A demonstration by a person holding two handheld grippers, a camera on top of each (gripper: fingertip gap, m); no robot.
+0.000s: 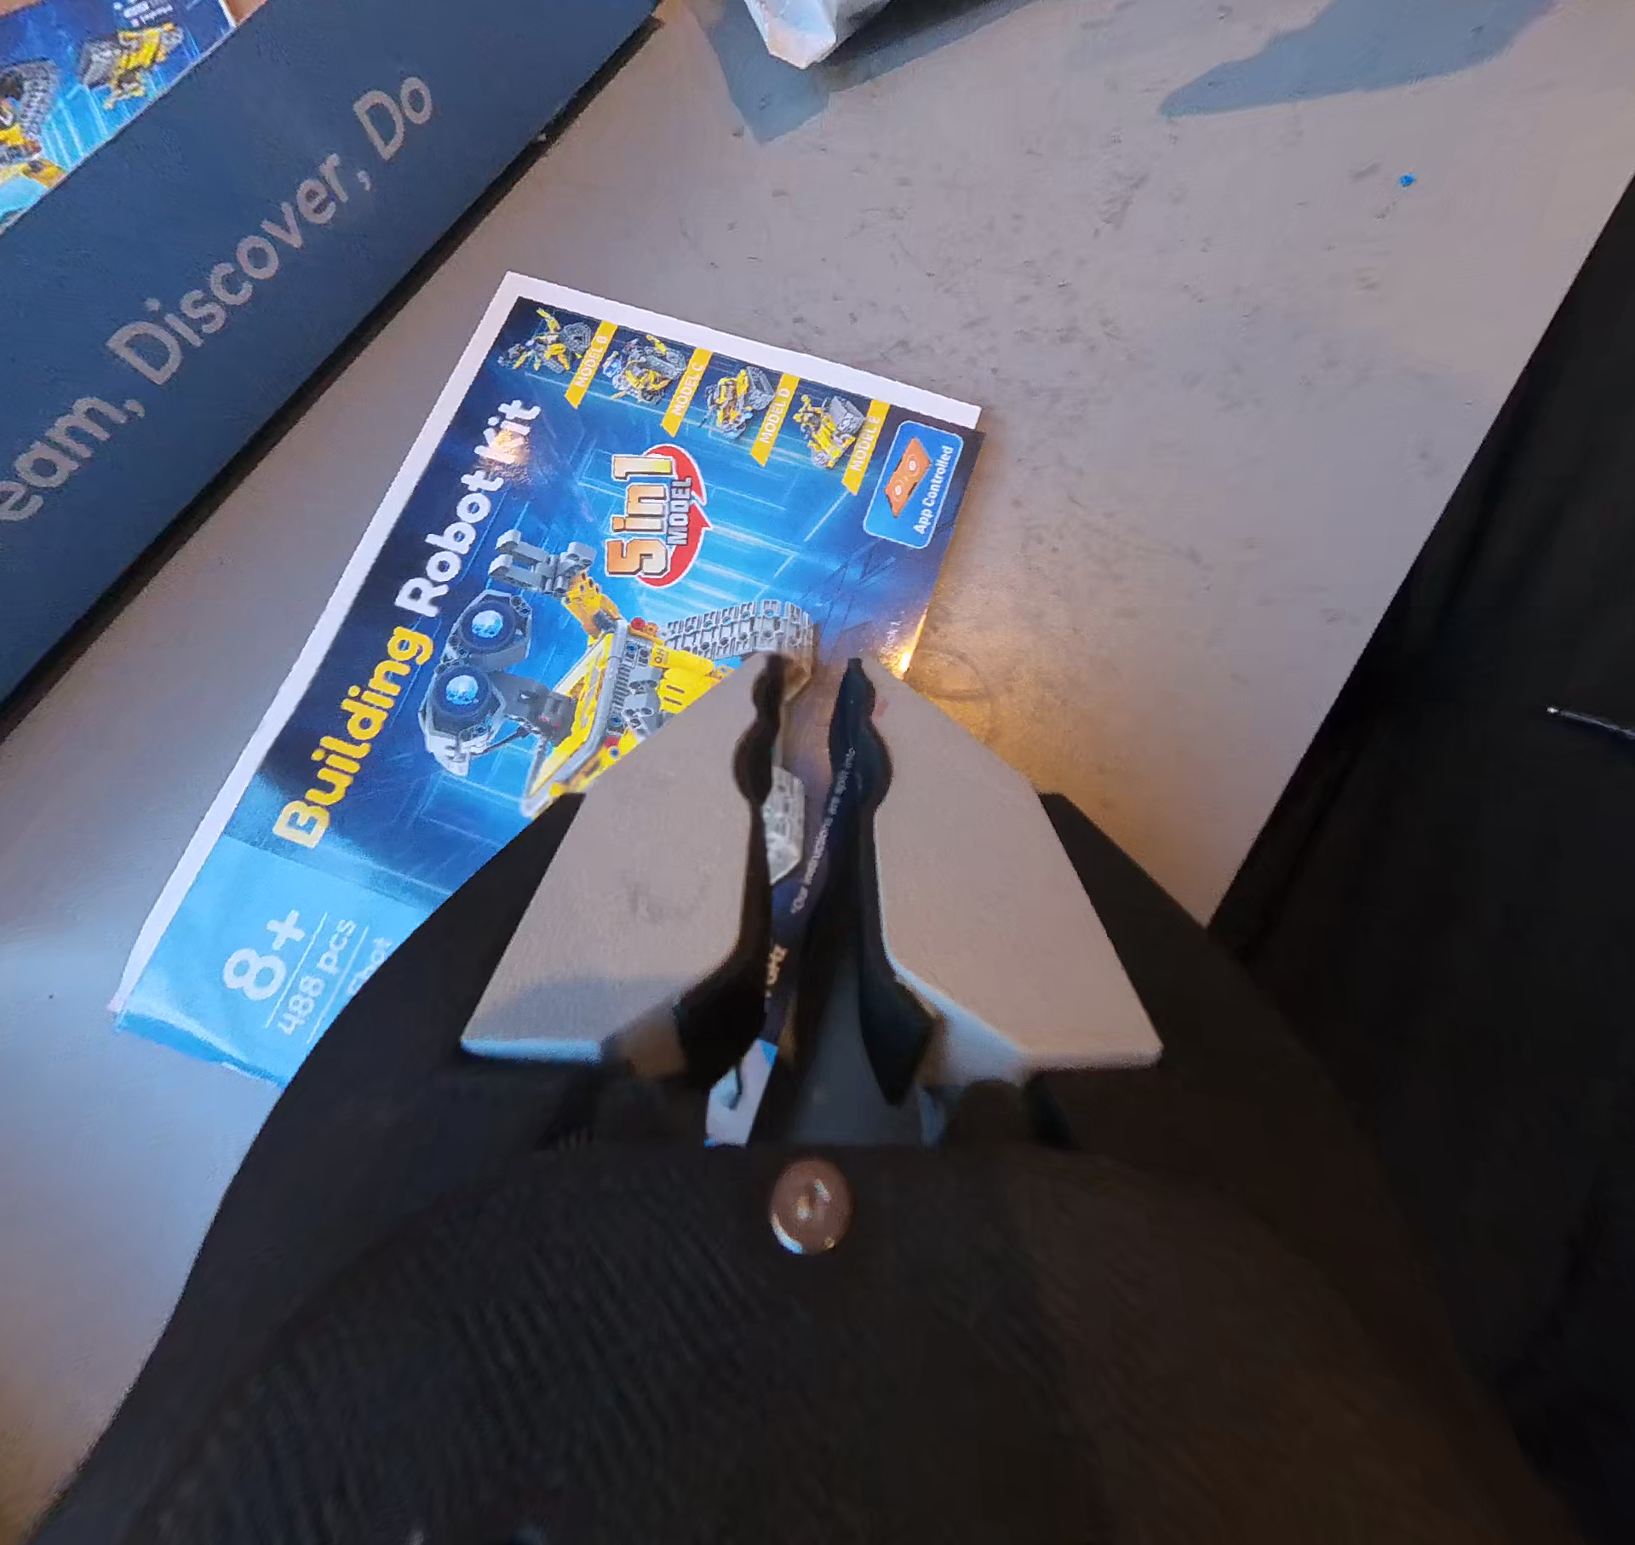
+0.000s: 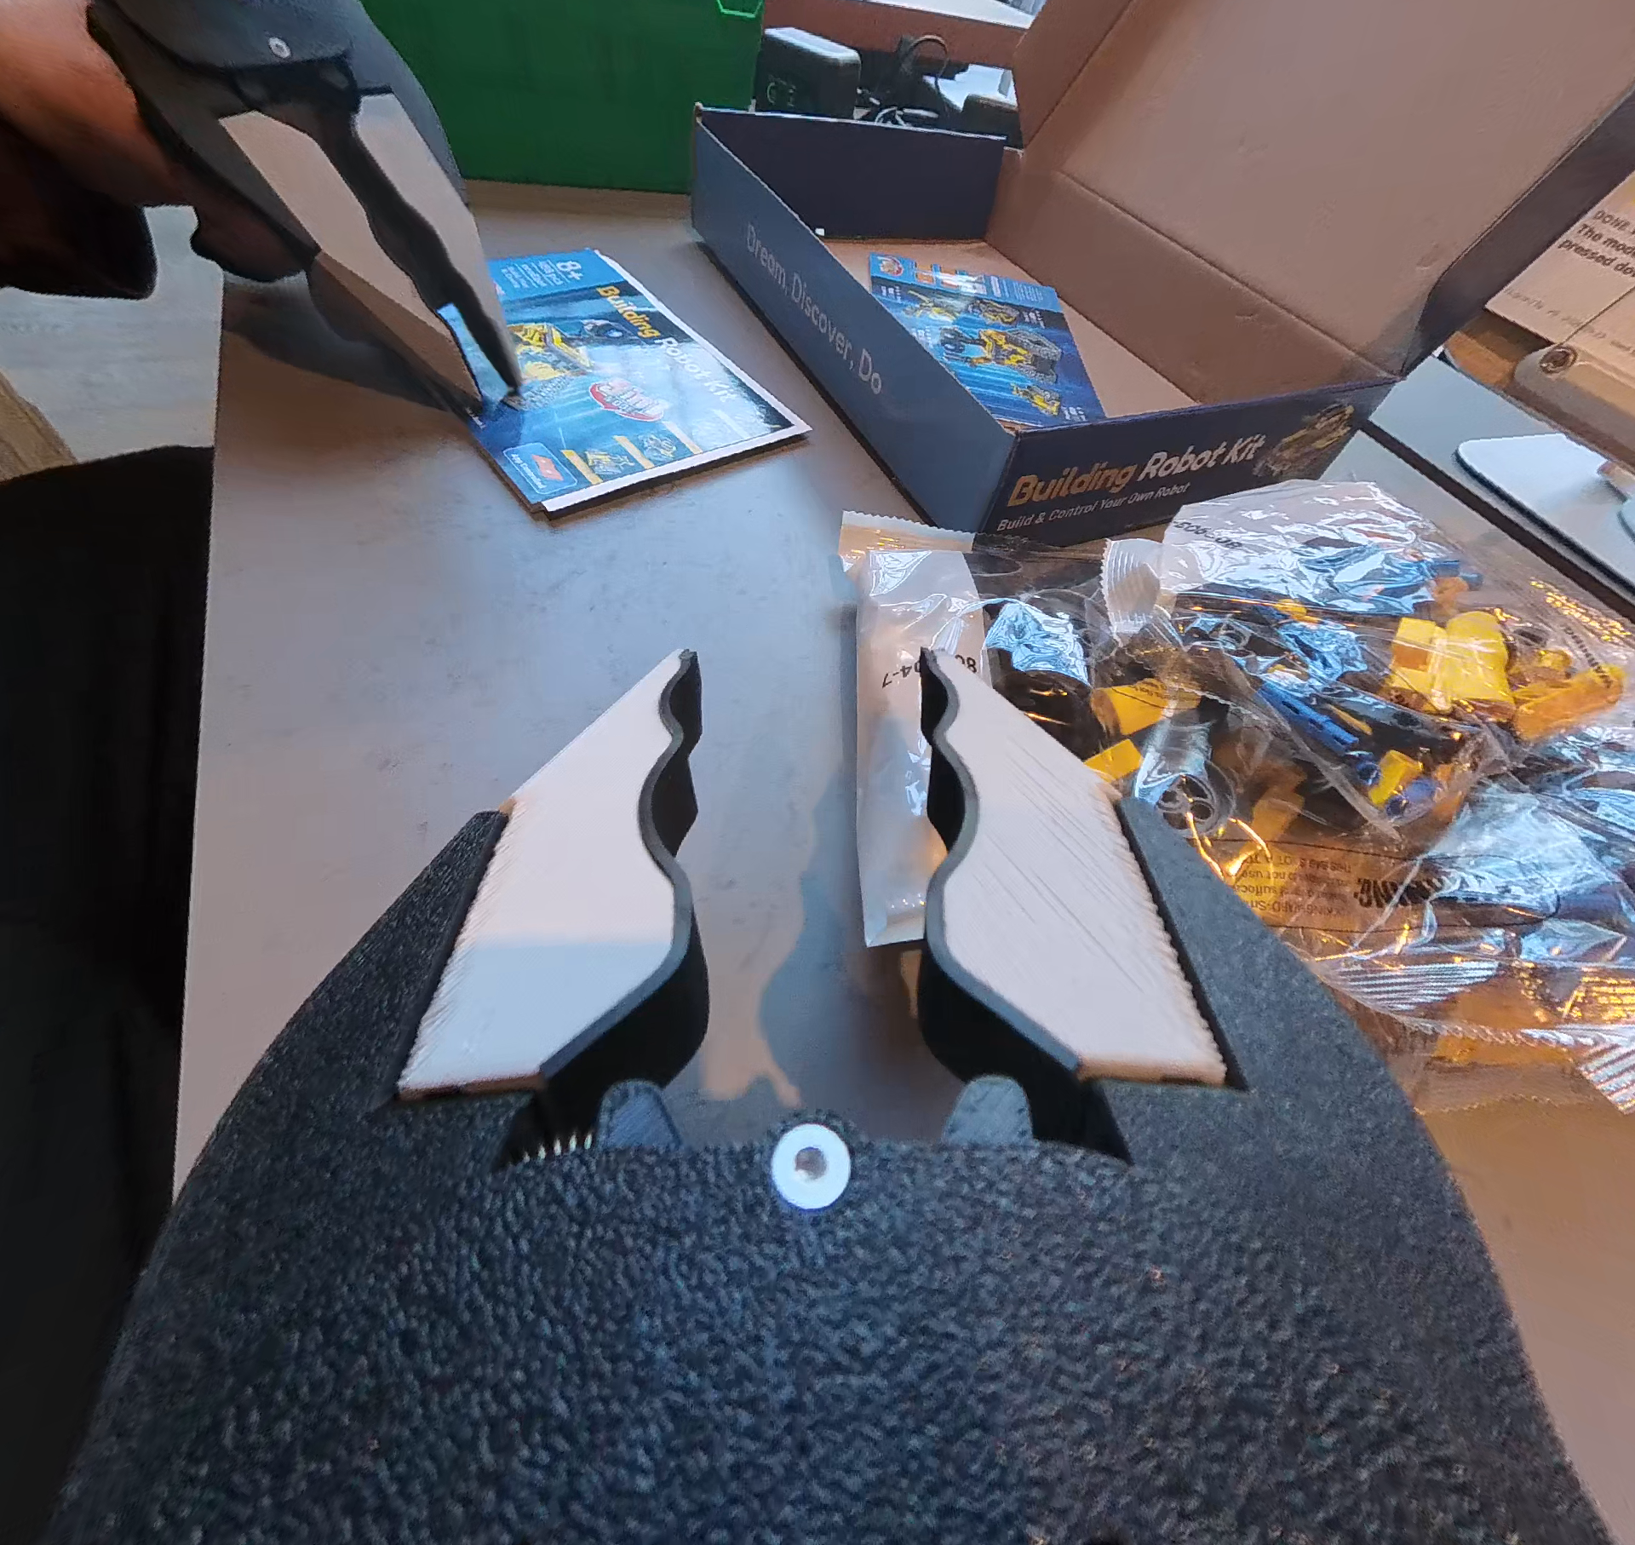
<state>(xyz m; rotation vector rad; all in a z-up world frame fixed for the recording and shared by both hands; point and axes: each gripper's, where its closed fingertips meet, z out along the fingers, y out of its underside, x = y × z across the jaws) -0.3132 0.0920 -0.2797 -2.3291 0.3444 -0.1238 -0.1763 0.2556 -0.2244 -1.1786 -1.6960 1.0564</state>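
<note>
A blue instruction booklet (image 1: 566,618) with a yellow robot on its cover lies flat on the grey table (image 1: 1150,264). My left gripper (image 1: 814,666) points down at the booklet's right edge. Its jaws are almost together and that edge runs up the narrow gap between them. In the right wrist view the left gripper (image 2: 497,398) has its tips on the booklet (image 2: 655,388). My right gripper (image 2: 805,671) is open and empty, low over bare table. A white foil packet (image 2: 894,750) lies just by its right finger.
A dark blue kit box (image 2: 849,352) stands open with its lid up and a second booklet (image 2: 982,343) inside; its wall (image 1: 221,219) shows at upper left. Clear bags of yellow and blue parts (image 2: 1327,706) lie at right. A green bin (image 2: 548,60) stands behind. Left tips to right tips: about 25 centimetres.
</note>
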